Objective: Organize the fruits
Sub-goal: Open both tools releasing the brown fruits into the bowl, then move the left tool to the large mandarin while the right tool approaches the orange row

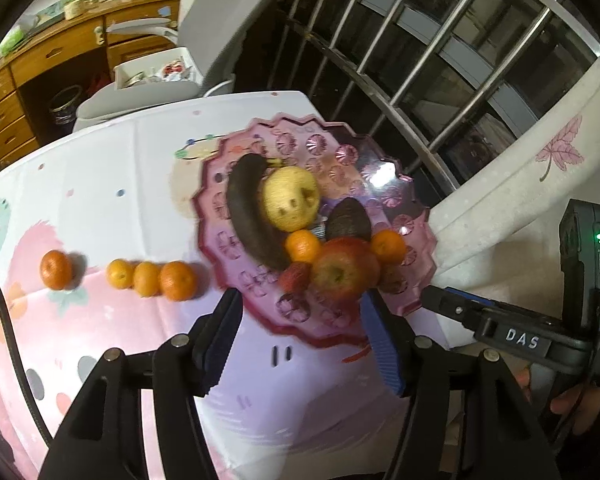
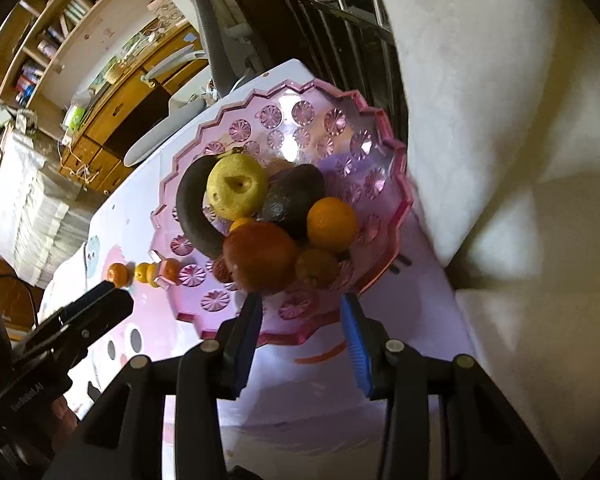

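A pink scalloped plate (image 1: 384, 184) (image 2: 320, 120) holds a dark banana (image 1: 248, 212), a yellow pear (image 1: 292, 198), an avocado (image 1: 348, 220), a red apple (image 1: 342, 272), a strawberry (image 1: 294, 278) and two mandarins (image 1: 388, 246). Several more mandarins (image 1: 176, 280) lie in a row on the cloth left of the plate. My left gripper (image 1: 300, 316) is open and empty at the plate's near rim. My right gripper (image 2: 300, 312) is open and empty just short of the apple (image 2: 260, 256); it also shows at the right of the left wrist view (image 1: 436, 300).
The table wears a pink and white cartoon cloth (image 1: 100, 184). A barred window (image 1: 420, 40) and a white curtain (image 1: 520, 184) stand behind and to the right. A wooden desk (image 1: 60, 52) and a grey chair (image 1: 140, 96) lie beyond the table's far edge.
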A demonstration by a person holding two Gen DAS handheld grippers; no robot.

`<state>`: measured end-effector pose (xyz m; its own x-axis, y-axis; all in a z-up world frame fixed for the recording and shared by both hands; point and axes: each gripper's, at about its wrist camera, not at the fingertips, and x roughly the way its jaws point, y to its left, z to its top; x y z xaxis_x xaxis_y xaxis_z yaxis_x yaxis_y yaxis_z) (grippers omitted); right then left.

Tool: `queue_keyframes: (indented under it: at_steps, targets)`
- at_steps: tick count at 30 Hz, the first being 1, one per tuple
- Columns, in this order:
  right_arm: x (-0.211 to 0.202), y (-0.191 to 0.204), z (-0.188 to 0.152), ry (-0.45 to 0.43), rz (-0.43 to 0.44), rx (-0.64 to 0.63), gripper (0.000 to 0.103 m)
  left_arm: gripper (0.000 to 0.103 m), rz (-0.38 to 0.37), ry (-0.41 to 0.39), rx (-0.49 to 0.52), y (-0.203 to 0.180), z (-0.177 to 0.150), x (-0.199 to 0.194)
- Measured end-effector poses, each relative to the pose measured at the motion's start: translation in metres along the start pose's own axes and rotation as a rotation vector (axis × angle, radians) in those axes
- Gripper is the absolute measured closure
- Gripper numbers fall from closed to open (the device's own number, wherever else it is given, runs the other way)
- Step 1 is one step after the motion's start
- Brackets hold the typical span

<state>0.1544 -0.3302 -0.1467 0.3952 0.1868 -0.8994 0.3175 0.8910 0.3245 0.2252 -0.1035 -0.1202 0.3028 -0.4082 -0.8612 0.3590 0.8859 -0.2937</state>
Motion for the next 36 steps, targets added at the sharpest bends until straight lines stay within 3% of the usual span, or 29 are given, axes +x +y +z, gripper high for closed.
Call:
queue_keyframes:
  at_steps: [3, 11, 14, 20, 29, 36]
  targets:
    - [0.002, 0.007, -0.009, 0.004, 0.016, 0.032, 0.060, 0.036, 0.033, 0.000, -0.017, 0.016, -0.010, -0.010]
    - [0.003, 0.041, -0.038, -0.009, 0.018, 0.130, 0.052, 0.034, 0.082, 0.032, -0.023, 0.074, -0.040, -0.041]
    - [0.005, 0.057, -0.050, -0.018, 0.013, 0.187, 0.051, 0.032, 0.097, 0.049, 0.000, 0.103, -0.048, -0.057]
    - [0.014, 0.087, -0.073, -0.037, 0.023, 0.319, 0.051, 0.020, 0.121, 0.090, 0.096, 0.150, -0.055, -0.078]
    - [0.051, 0.128, -0.092, -0.051, 0.048, 0.429, 0.047, 0.016, 0.162, 0.172, 0.215, 0.197, -0.050, -0.065]
    - [0.088, 0.144, -0.082, -0.048, 0.051, 0.429, 0.047, 0.013, 0.175, 0.163, 0.170, 0.222, -0.029, -0.035]
